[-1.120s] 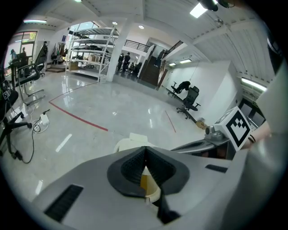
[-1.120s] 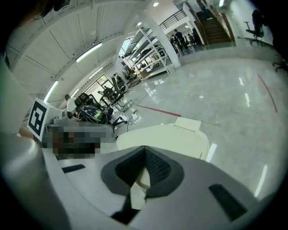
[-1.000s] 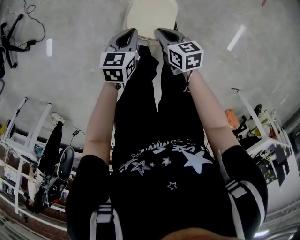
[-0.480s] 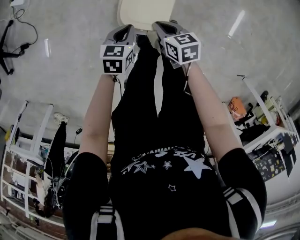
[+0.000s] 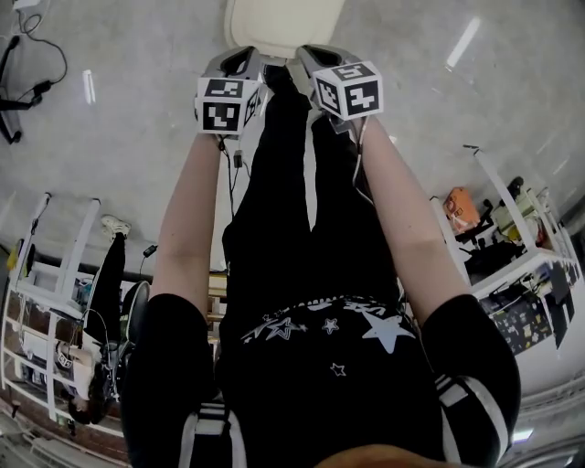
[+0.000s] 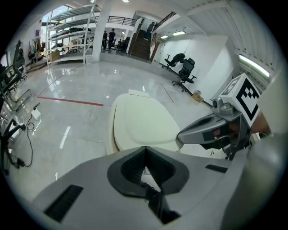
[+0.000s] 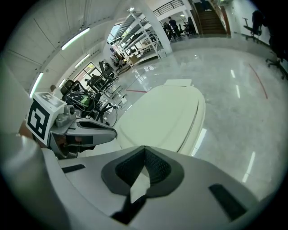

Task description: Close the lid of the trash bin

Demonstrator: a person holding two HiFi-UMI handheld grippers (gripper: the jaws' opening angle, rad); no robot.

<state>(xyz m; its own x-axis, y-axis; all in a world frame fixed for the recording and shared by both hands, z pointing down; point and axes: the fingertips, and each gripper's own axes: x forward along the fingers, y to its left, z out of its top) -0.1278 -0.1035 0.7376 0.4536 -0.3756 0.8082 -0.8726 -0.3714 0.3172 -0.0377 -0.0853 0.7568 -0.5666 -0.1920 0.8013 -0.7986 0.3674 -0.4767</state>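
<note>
One cream trash bin (image 5: 283,23) stands on the grey floor, its lid (image 6: 144,121) lying flat on top. Two grippers sit at the bin's near edge, the left gripper (image 6: 145,148) and right gripper (image 7: 145,147) both with jaws pressed together on nothing. Beyond the bin are two office chairs (image 6: 185,71) and one red floor line (image 6: 72,101). Left of it lies a cable (image 6: 20,134).

L gripper (image 6: 145,150), R gripper (image 7: 145,149): both closed, side-by-side.

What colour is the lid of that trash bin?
Cream, a pale off-white. The trash bin lid shows best in the right gripper view.
</note>
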